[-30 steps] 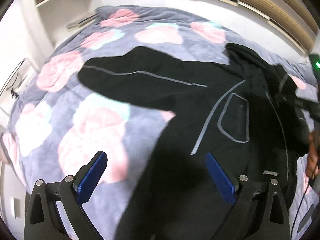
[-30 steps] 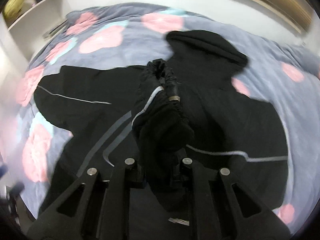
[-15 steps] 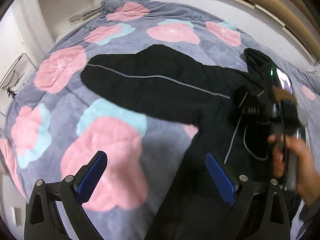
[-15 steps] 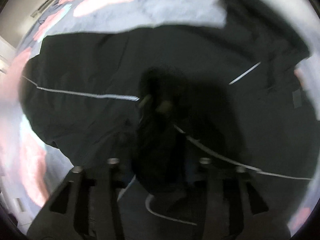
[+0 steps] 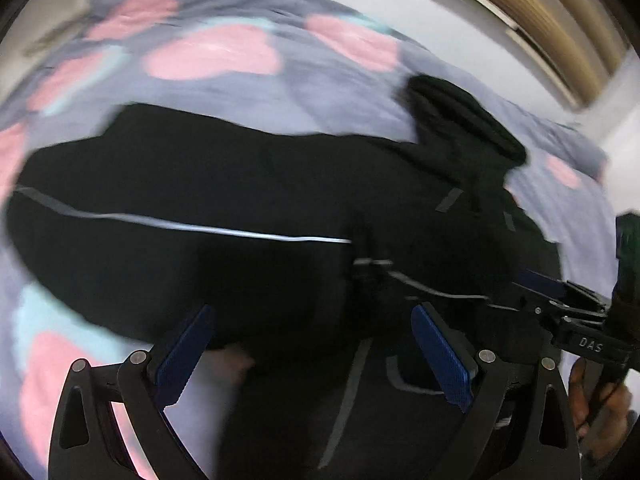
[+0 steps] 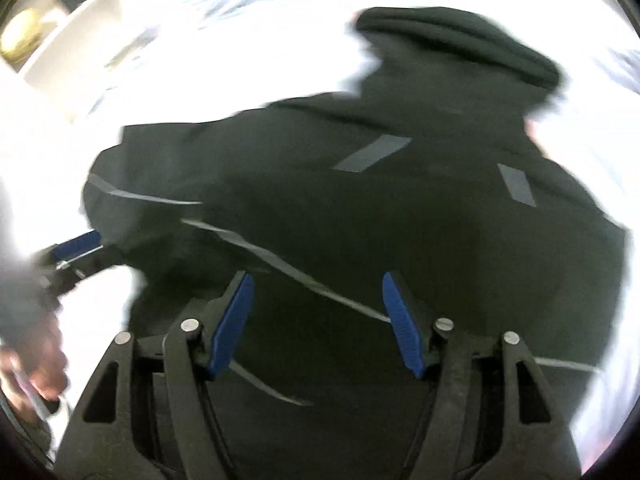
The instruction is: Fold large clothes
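Black jacket [image 5: 224, 184] flat on grey-pink floral blanket [image 5: 224, 56]; left hand-held gripper [image 5: 312, 360] wide, right hand-held gripper [image 6: 316, 324] opening, empty.

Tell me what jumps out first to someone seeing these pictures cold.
A big black jacket with thin silver stripes sprawls across the middle of both views, its hood at the far end. Under it lies a grey blanket with large pink blotches. In front, each hand-held gripper's blue pads stand apart over the cloth, pinching nothing.
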The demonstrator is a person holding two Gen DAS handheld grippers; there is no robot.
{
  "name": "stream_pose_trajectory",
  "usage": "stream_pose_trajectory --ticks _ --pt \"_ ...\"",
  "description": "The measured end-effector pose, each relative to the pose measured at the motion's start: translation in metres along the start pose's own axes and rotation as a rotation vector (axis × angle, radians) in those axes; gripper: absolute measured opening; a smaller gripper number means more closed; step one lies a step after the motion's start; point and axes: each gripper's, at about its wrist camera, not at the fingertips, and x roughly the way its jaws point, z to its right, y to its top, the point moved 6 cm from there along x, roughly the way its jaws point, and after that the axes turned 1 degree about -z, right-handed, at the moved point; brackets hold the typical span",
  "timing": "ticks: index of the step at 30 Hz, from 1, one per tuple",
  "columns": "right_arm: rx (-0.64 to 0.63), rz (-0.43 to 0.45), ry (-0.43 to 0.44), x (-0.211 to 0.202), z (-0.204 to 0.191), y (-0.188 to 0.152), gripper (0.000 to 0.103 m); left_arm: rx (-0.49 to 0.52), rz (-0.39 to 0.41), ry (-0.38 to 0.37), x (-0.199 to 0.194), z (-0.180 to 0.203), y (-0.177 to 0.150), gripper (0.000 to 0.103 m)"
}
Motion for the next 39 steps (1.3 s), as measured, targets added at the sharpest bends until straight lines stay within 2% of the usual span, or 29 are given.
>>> stream_pose_trajectory --ticks 2,4,5,7,8,9,10,15,17,19,21,22,25,27,28,31,32,33,34,36,39 --pt "0.057 -0.021 -0.062 -0.002 0.04 -0.016 0.059 0.026 -0.018 -0.05 0.017 0.013 0.006 0.099" --pt "0.112 -0.058 -0.093 0.0 0.064 -0.032 0.047 0.047 -0.04 -0.071 0.035 0.022 0.012 0.099" --pt "0.141 -0.076 -0.101 0.002 0.076 -0.039 0.046 0.059 -0.064 -0.098 0.047 0.028 0.015 0.095" --pt "0.191 -0.097 -0.104 0.005 0.094 -0.053 0.045 0.06 -0.115 -0.135 0.065 0.035 0.018 0.063" --pt "0.202 -0.101 -0.109 0.006 0.097 -0.058 0.045 0.058 -0.137 -0.155 0.072 0.036 0.019 0.023" --pt "0.205 -0.104 -0.117 0.007 0.097 -0.061 0.044 0.053 -0.168 -0.158 0.081 0.037 0.02 0.016" --pt "0.209 -0.104 -0.124 0.007 0.102 -0.065 0.044 0.051 -0.165 -0.158 0.083 0.037 0.024 0.016" --pt "0.218 -0.046 -0.114 -0.009 0.1 -0.056 0.044 0.022 0.006 -0.298 0.024 0.037 0.049 0.015" --pt "0.201 -0.04 -0.133 -0.007 0.096 -0.049 0.044 0.01 0.024 -0.29 0.019 0.029 0.052 0.016" --pt "0.202 -0.06 -0.138 0.007 0.092 -0.047 0.044 -0.008 -0.024 -0.253 0.038 0.014 0.048 0.016" --pt "0.19 -0.099 -0.164 0.03 0.097 -0.05 0.045 -0.041 -0.141 -0.207 0.082 -0.006 0.032 0.017" --pt "0.19 -0.13 -0.175 0.04 0.097 -0.054 0.046 -0.048 -0.17 -0.191 0.096 -0.013 0.024 0.019" --pt "0.158 -0.157 -0.222 0.061 0.096 -0.055 0.047 -0.115 -0.149 -0.257 0.103 -0.025 0.019 0.021" --pt "0.135 -0.168 -0.249 0.064 0.093 -0.053 0.047 -0.149 -0.152 -0.272 0.099 -0.028 0.019 0.022" --pt "0.133 -0.171 -0.25 0.064 0.092 -0.053 0.047 -0.137 -0.149 -0.247 0.095 -0.026 0.02 0.023" --pt "0.138 -0.186 -0.234 0.056 0.092 -0.047 0.048 -0.031 -0.1 -0.109 0.065 -0.017 0.024 0.024" --pt "0.143 -0.174 -0.226 0.05 0.094 -0.044 0.048 0.027 -0.061 -0.043 0.048 -0.01 0.028 0.025" --pt "0.147 -0.147 -0.222 0.041 0.095 -0.039 0.049 0.055 -0.028 -0.02 0.034 -0.005 0.033 0.028" --pt "0.15 -0.104 -0.228 0.032 0.098 -0.03 0.054 0.072 0.003 -0.021 0.02 0.0 0.037 0.033" --pt "0.16 -0.04 -0.267 0.017 0.108 -0.017 0.066 0.104 0.048 -0.057 0.004 0.015 0.043 0.06" --pt "0.189 0.016 -0.339 0.014 0.136 0.008 0.067 0.155 0.035 -0.128 0.012 0.048 0.049 0.062"
